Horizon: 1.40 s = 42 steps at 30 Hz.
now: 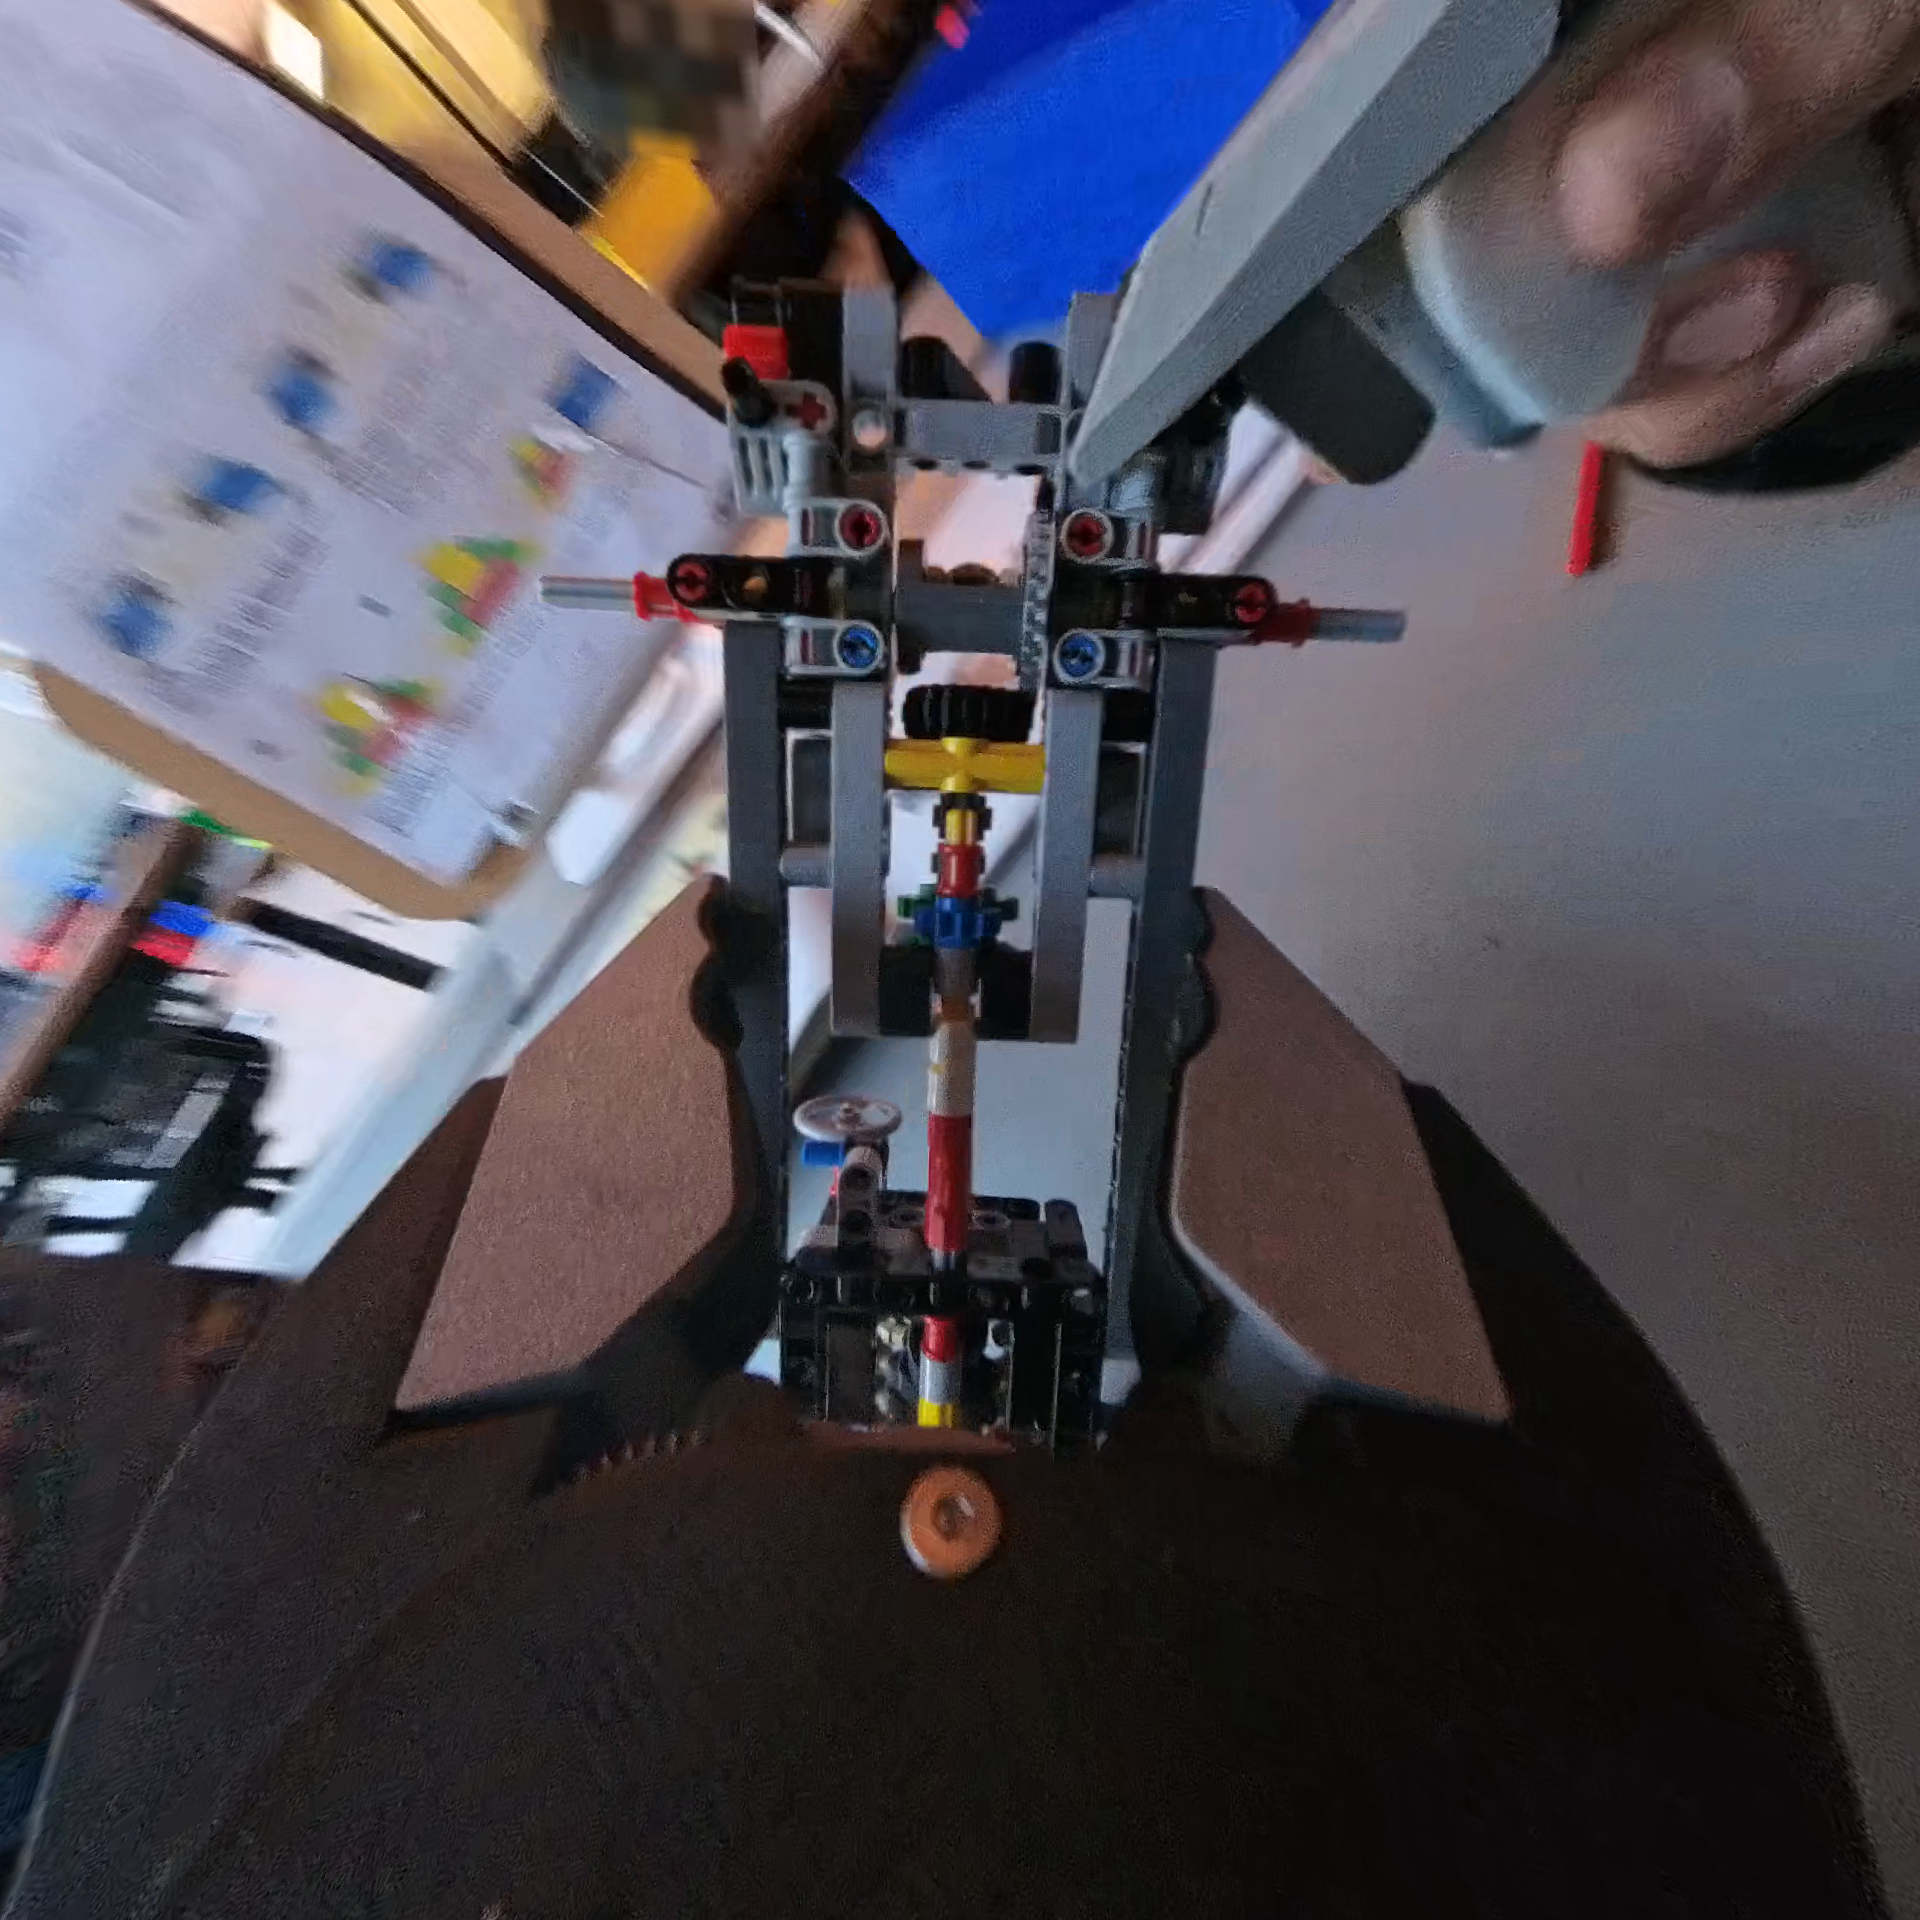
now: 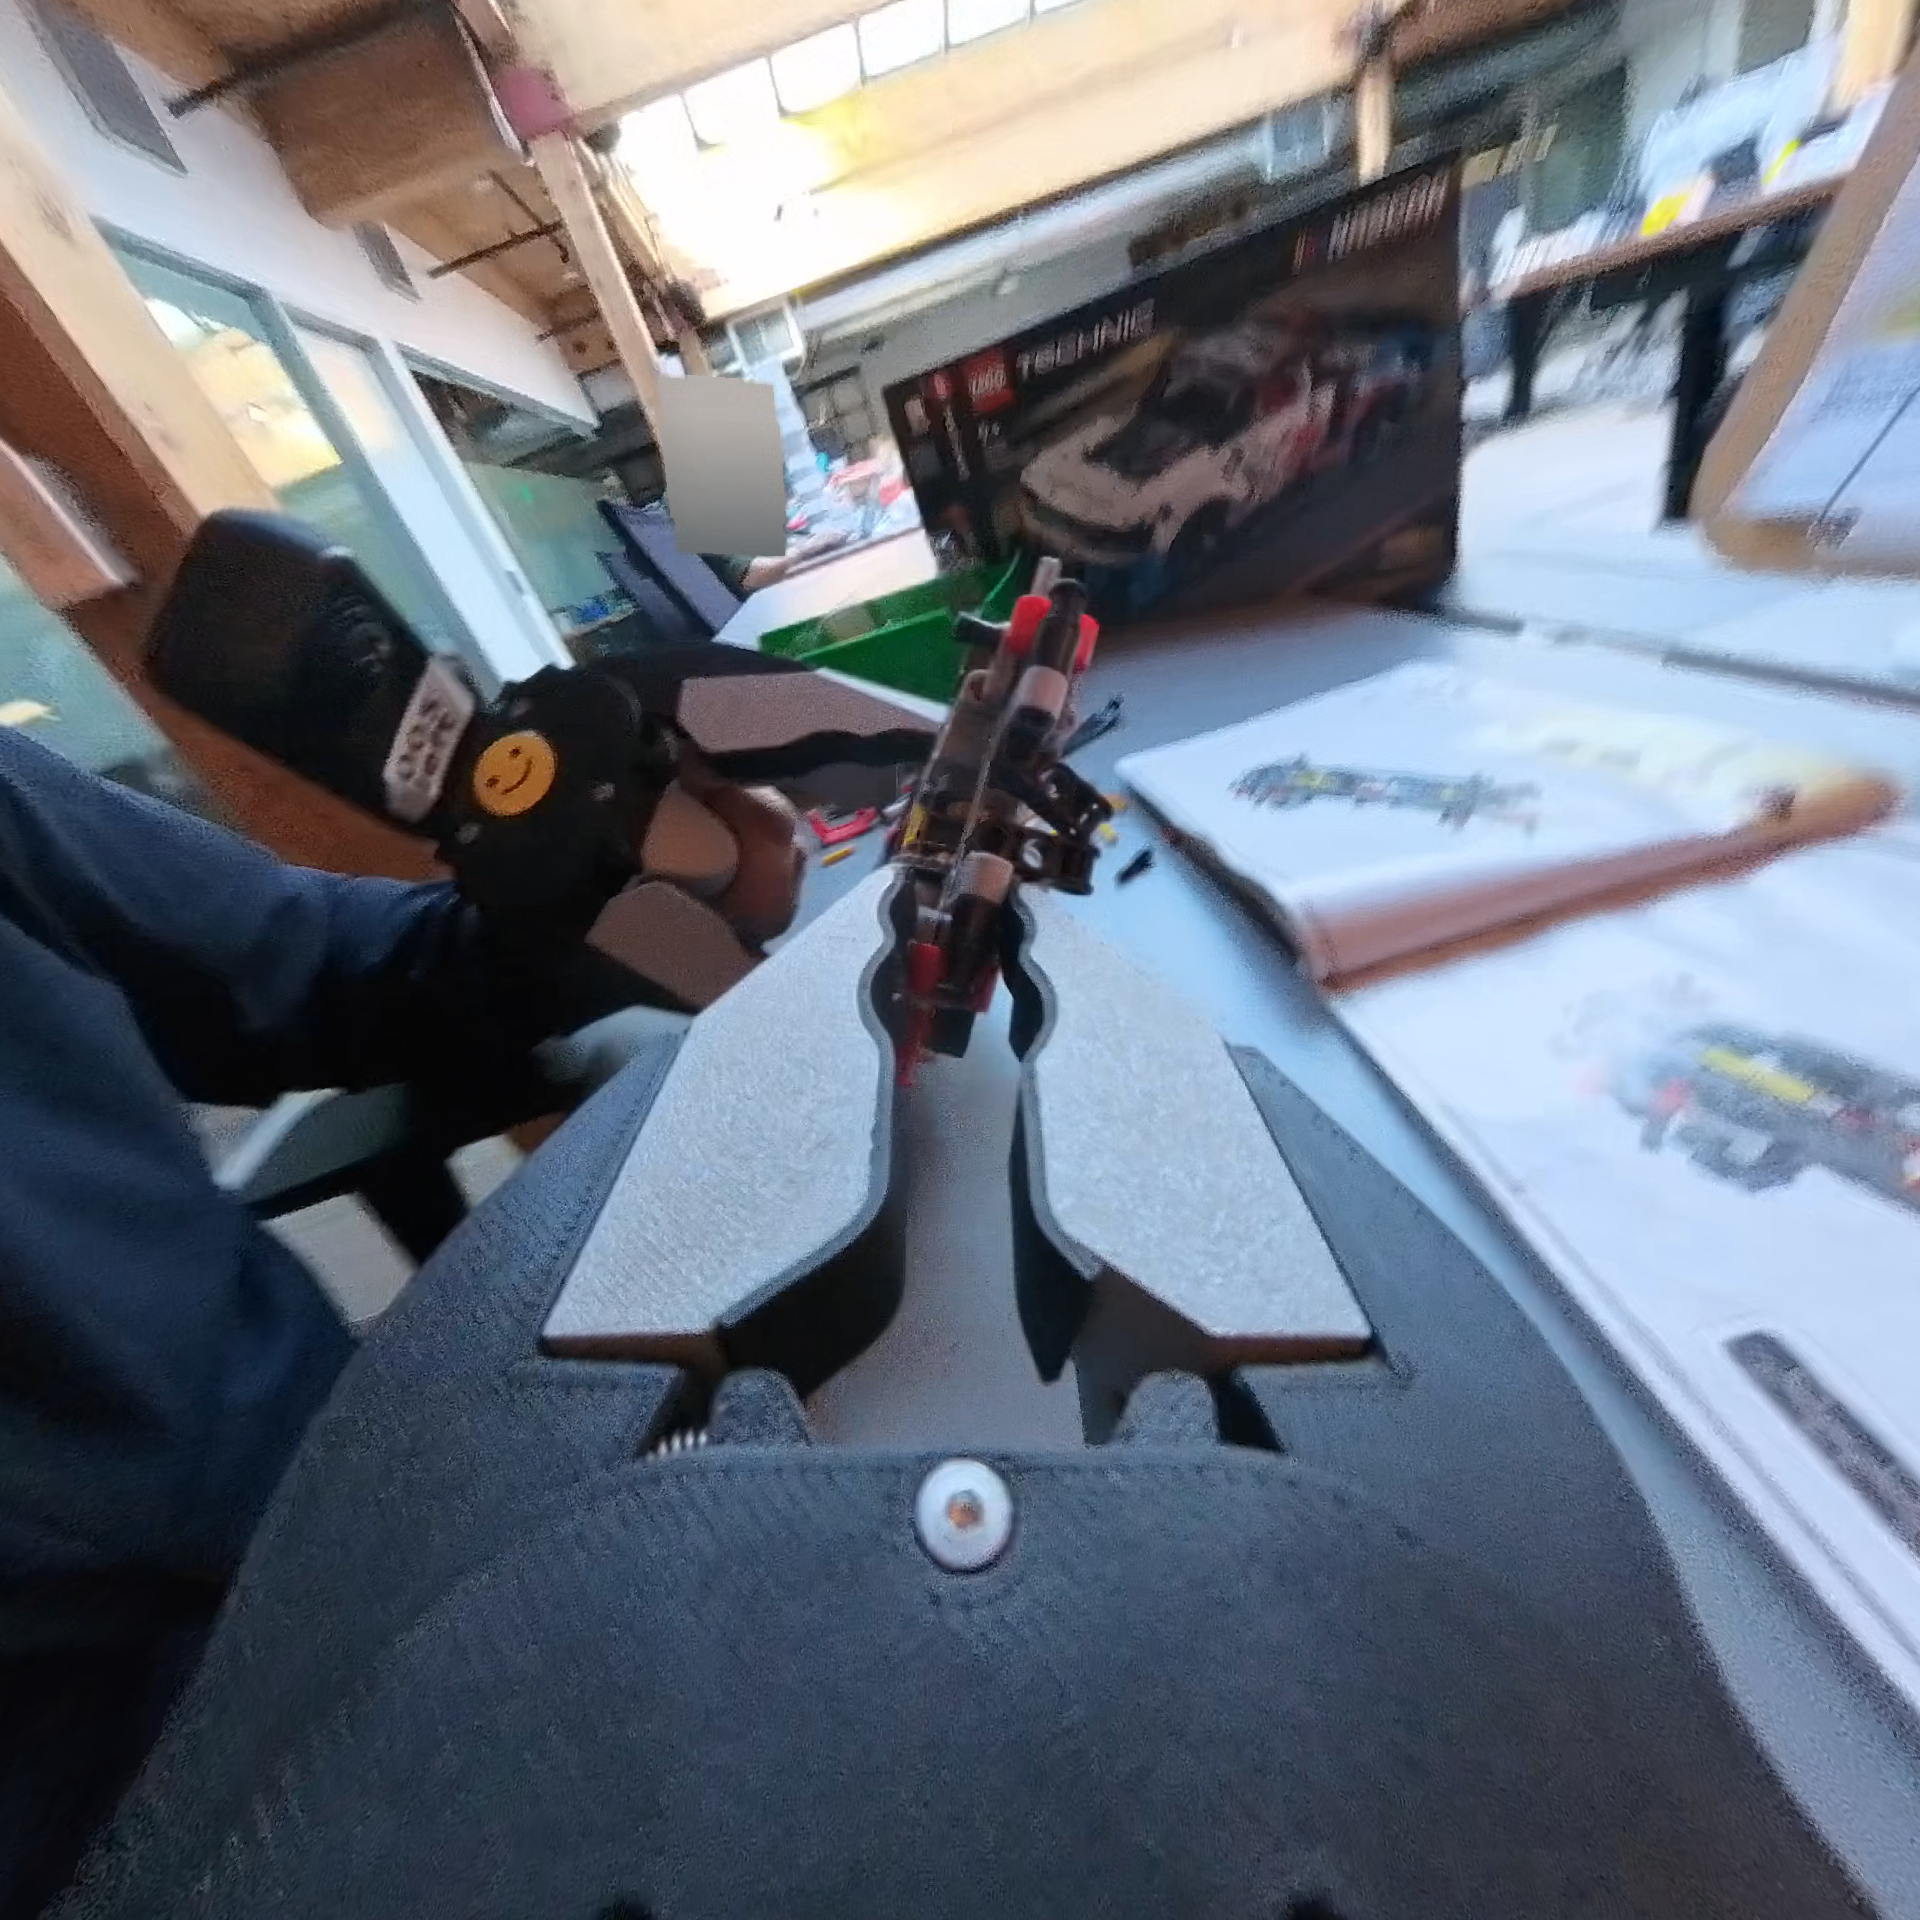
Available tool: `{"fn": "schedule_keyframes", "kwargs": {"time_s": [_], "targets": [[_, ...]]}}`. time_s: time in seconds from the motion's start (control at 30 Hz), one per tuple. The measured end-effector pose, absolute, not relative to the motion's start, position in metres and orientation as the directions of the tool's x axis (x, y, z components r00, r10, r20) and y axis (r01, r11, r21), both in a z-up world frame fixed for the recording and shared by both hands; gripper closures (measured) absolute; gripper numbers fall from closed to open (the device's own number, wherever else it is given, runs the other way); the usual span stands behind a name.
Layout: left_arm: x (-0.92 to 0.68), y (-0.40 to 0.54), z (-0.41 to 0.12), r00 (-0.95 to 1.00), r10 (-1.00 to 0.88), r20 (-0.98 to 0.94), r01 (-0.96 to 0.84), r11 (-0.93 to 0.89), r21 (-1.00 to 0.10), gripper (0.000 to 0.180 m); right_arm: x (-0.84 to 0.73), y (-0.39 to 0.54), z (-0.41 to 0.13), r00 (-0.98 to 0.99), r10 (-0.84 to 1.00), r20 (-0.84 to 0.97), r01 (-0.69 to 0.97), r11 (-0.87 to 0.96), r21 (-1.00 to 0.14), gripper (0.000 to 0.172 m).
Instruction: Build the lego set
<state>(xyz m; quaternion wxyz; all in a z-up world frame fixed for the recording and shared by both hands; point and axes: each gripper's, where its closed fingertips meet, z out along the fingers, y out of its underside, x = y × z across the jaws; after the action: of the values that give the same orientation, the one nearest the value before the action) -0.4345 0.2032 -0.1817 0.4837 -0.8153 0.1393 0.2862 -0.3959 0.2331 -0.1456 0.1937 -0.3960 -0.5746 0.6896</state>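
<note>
Both fingers of the left claw (image 1: 956, 935) press the outer grey side beams of a toy-brick frame (image 1: 961, 790), clamping it across its width. From the left wrist view the frame shows face on: its long axis runs straight away from the camera along the fingers, with a black block at the near end, a red, yellow and blue shaft down the middle, and grey pins sticking out sideways at the far end. That view also shows the right claw's grey finger coming in at the frame's far right corner, a hand behind it, a loose red stick (image 1: 1587, 509) on the grey counter (image 1: 1558, 935), and a blurred printed sheet (image 1: 312, 468) on a board to the left.

From the right wrist view the same frame (image 2: 997, 790) appears edge on and thin, standing nearly upright and leaning slightly right, its red-tipped end uppermost. The right claw (image 2: 951, 935) is nearly closed around the lower end; its wavy pads sit close on both sides, but blur hides whether they press. Only this view shows the left claw from outside, with a yellow smiley sticker (image 2: 512, 771) and a dark blue sleeve (image 2: 156, 987), plus an open instruction booklet (image 2: 1455, 790), a green bin (image 2: 873, 644) and a large toy box (image 2: 1195, 457) on the counter.
</note>
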Motion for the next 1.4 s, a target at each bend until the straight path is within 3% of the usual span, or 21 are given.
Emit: {"fn": "schedule_keyframes", "kwargs": {"time_s": [0.1,0.13,0.17,0.2,0.23,0.27,0.33,0.43,0.57,0.67,0.77,0.93,1.07,1.17,1.3,1.4], "targets": [[-0.429,0.204,-0.192,0.919,-0.1,-0.382,-0.363,-0.595,-0.717,0.097,-0.383,0.244,-0.139,-0.681,0.608,-0.408,0.267,-0.312,-0.912,0.15],[-0.424,0.202,-0.196,0.951,-0.162,-0.264,-0.305,-0.636,-0.709,0.097,-0.38,0.251,-0.135,-0.683,0.621,-0.385,0.243,-0.303,-0.921,0.142],[-0.418,0.199,-0.2,0.968,-0.216,-0.126,-0.241,-0.674,-0.698,0.097,-0.375,0.259,-0.131,-0.676,0.642,-0.362,0.219,-0.293,-0.931,0.122],[-0.413,0.196,-0.203,0.966,-0.258,0.023,-0.173,-0.71,-0.683,0.097,-0.368,0.259,-0.13,-0.693,0.649,-0.314,0.2,-0.246,-0.948,0.121],[-0.405,0.19,-0.206,0.933,-0.309,0.184,-0.123,-0.755,-0.644,0.097,-0.364,0.257,-0.134,-0.698,0.669,-0.256,0.194,-0.168,-0.966,0.122],[-0.394,0.179,-0.21,0.862,-0.358,0.358,-0.101,-0.815,-0.571,0.097,-0.362,0.255,-0.139,-0.696,0.692,-0.192,0.188,-0.082,-0.979,0.112],[-0.385,0.165,-0.214,0.711,-0.364,0.602,-0.082,-0.893,-0.443,0.097,-0.354,0.242,-0.146,-0.718,0.696,-0.01,0.116,0.105,-0.988,0.117],[-0.386,0.158,-0.232,0.61,-0.309,0.73,-0.127,-0.947,-0.295,0.097,-0.343,0.222,-0.165,-0.726,0.637,0.259,0.001,0.377,-0.926,0.129],[-0.373,0.158,-0.23,0.479,-0.33,0.813,-0.189,-0.944,-0.271,0.097,-0.35,0.218,-0.191,-0.638,0.591,0.494,-0.083,0.586,-0.806,0.132],[-0.365,0.158,-0.228,0.42,-0.363,0.832,-0.239,-0.928,-0.284,0.097,-0.352,0.212,-0.201,-0.641,0.559,0.526,-0.107,0.614,-0.782,0.127],[-0.364,0.163,-0.226,0.39,-0.363,0.846,-0.23,-0.928,-0.292,0.097,-0.348,0.206,-0.202,-0.66,0.527,0.535,-0.135,0.618,-0.775,0.146],[-0.378,0.174,-0.23,0.481,-0.368,0.795,-0.197,-0.93,-0.311,0.093,-0.358,0.213,-0.209,-0.66,0.607,0.443,-0.035,0.564,-0.825,0.157],[-0.409,0.2,-0.216,0.771,-0.491,0.406,-0.23,-0.809,-0.542,0.096,-0.366,0.221,-0.205,-0.646,0.677,0.353,0.029,0.484,-0.875,0.157],[-0.408,0.21,-0.196,0.852,-0.522,0.032,-0.377,-0.655,-0.655,0.093,-0.366,0.22,-0.204,-0.658,0.687,0.308,0.047,0.446,-0.894,0.157],[-0.379,0.218,-0.181,0.763,-0.536,-0.361,-0.622,-0.456,-0.637,0.102,-0.368,0.22,-0.199,-0.67,0.71,0.218,0.095,0.373,-0.923,0.157],[-0.362,0.224,-0.167,0.715,-0.552,-0.429,-0.675,-0.384,-0.63,0.129,-0.369,0.22,-0.192,-0.674,0.725,0.141,0.136,0.31,-0.941,0.157]]}}
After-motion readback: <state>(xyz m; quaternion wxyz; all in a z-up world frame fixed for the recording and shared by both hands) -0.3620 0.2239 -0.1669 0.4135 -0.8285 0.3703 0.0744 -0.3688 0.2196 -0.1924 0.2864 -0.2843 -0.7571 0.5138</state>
